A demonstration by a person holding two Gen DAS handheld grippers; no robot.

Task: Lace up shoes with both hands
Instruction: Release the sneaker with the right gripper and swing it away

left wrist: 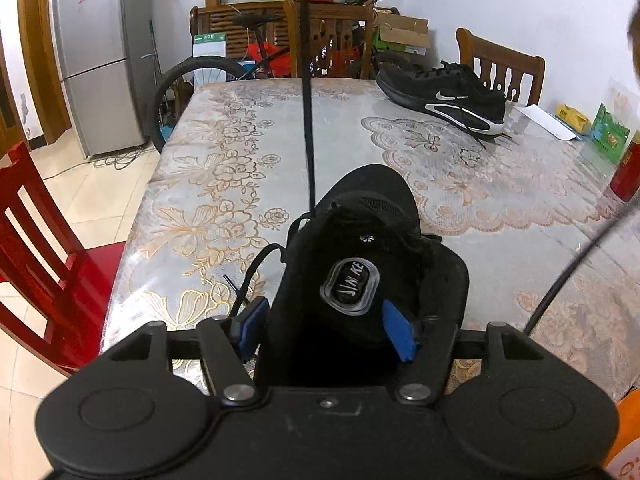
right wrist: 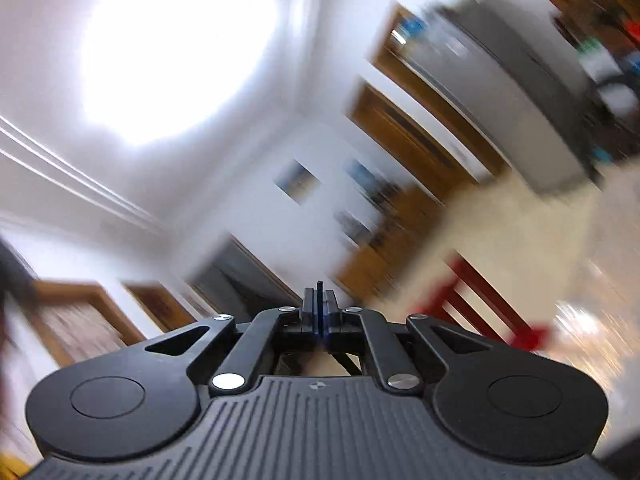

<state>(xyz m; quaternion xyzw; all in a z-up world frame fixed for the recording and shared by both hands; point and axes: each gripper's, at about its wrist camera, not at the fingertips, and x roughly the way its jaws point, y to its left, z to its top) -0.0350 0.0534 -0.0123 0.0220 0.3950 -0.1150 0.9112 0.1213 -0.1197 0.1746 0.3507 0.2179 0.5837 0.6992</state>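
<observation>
Floral oilcloth covers the table that fills our left wrist view, with a refrigerator at ten o'clock, a bicycle at twelve and a red chair at nine. At six o'clock our left gripper straddles the heel end of the black shoe, one blue pad against each side, so we judge it to be gripping the shoe and steadying it on the table. From the shoe's eyelets the lace runs taut straight up toward twelve o'clock and out of frame; its other end lies slack at seven o'clock. A second shoe, already laced, rests at two o'clock, well apart.

Our right wrist view tilts up toward the ceiling and doorways, heavily smeared. The right gripper is clenched, and a thin black tip, most likely the lace end, stands up between its pads.

To do this pull well, we should hold the shoe firm against the table, draw the lace in line with the eyelet, and stop once the slack is gone.

Hidden from us: which eyelet the lace passes through, lost in black on black, how much lace remains below the right pads, and most of the blurred room.
</observation>
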